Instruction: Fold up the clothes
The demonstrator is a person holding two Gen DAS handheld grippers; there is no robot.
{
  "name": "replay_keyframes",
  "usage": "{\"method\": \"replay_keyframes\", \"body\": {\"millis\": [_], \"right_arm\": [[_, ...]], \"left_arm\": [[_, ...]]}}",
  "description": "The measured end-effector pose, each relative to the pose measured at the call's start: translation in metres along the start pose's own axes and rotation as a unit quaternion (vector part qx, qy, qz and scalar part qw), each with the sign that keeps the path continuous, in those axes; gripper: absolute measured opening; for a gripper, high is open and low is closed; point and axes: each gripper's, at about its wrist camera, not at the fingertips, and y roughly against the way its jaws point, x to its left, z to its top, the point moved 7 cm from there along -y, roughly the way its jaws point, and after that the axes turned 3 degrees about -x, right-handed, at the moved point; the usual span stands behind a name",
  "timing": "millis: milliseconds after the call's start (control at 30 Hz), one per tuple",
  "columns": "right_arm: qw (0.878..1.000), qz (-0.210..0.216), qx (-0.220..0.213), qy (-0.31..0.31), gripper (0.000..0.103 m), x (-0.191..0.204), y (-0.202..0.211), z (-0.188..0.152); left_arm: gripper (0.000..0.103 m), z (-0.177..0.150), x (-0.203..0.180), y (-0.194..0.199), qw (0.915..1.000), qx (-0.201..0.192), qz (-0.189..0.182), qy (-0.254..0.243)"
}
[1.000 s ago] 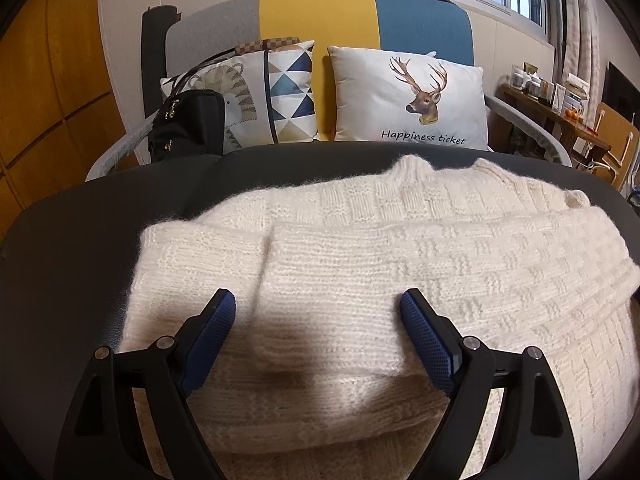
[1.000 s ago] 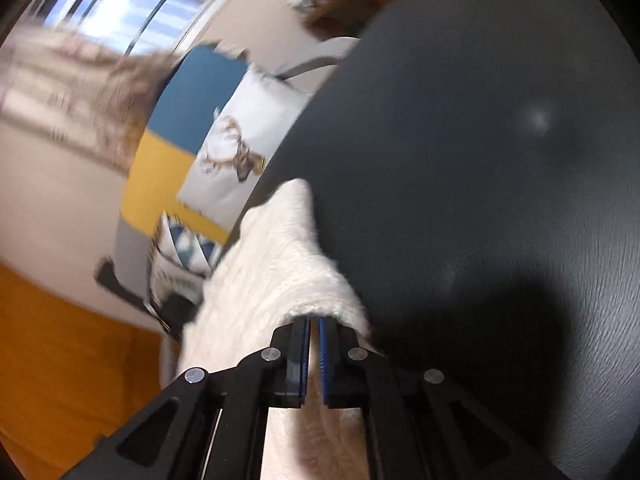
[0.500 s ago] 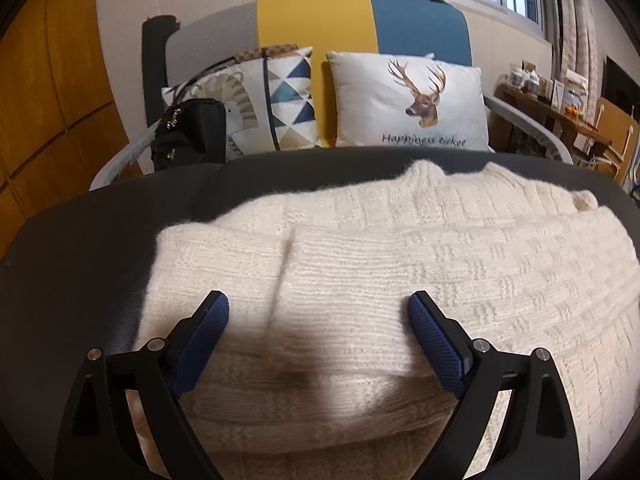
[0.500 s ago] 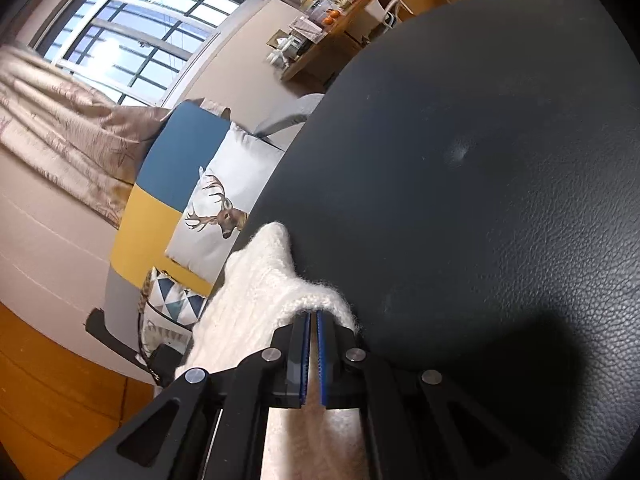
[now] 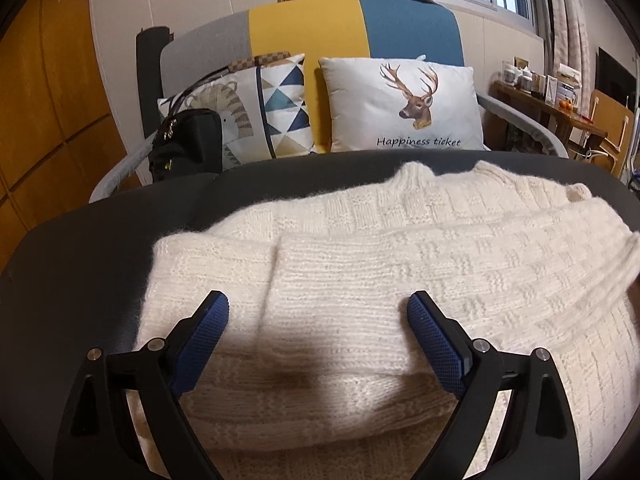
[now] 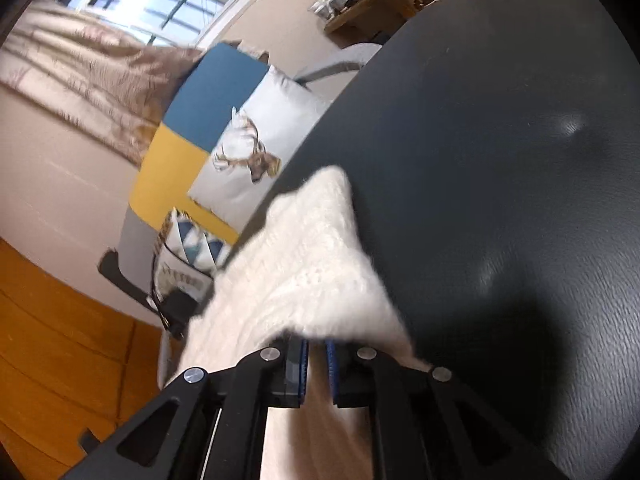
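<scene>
A cream knit sweater (image 5: 400,264) lies partly folded on a dark round table (image 5: 80,264), a sleeve laid across its body. Over the near hem my left gripper (image 5: 318,320) stands wide open, its blue pads (image 5: 436,344) on either side of the folded sleeve end and not pressing it. In the right wrist view, the sweater's edge (image 6: 312,264) drapes over the tips of my right gripper (image 6: 316,354). Its jaws are opening, a narrow gap shows between the pads, and the knit is still caught between them.
Behind the table stands a grey, yellow and blue sofa (image 5: 352,28) with a deer cushion (image 5: 404,108), a patterned cushion (image 5: 276,108) and a black bag (image 5: 188,144). A wooden shelf with small items (image 5: 552,96) is at the right. Bare tabletop (image 6: 500,200) spreads right of the sweater.
The gap between the right gripper's pads has widened slightly and more of the sweater's edge bulges over its tips. The left gripper stays open in the same place.
</scene>
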Motion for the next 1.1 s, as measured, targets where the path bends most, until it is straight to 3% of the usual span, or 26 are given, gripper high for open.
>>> {"method": "replay_keyframes", "body": {"millis": [200,700,867,1100], "right_arm": [[0.999,0.03,-0.033,-0.024,0.007,-0.01,0.003,0.006],[0.991,0.057,-0.099,-0.065,0.005,-0.02,0.02,0.015],[0.991,0.05,-0.1,-0.075,0.004,-0.024,0.019,0.015],[0.993,0.003,-0.091,-0.079,0.003,-0.031,0.011,0.016]], "left_arm": [[0.093,-0.003,-0.001,-0.005,0.9999,0.015,-0.005,0.002],[0.094,-0.001,0.0,-0.002,1.0,0.004,0.002,-0.003],[0.094,-0.003,-0.001,-0.005,0.9999,0.012,-0.002,-0.004],[0.096,-0.004,-0.002,-0.007,0.9998,0.017,-0.001,-0.005]]}}
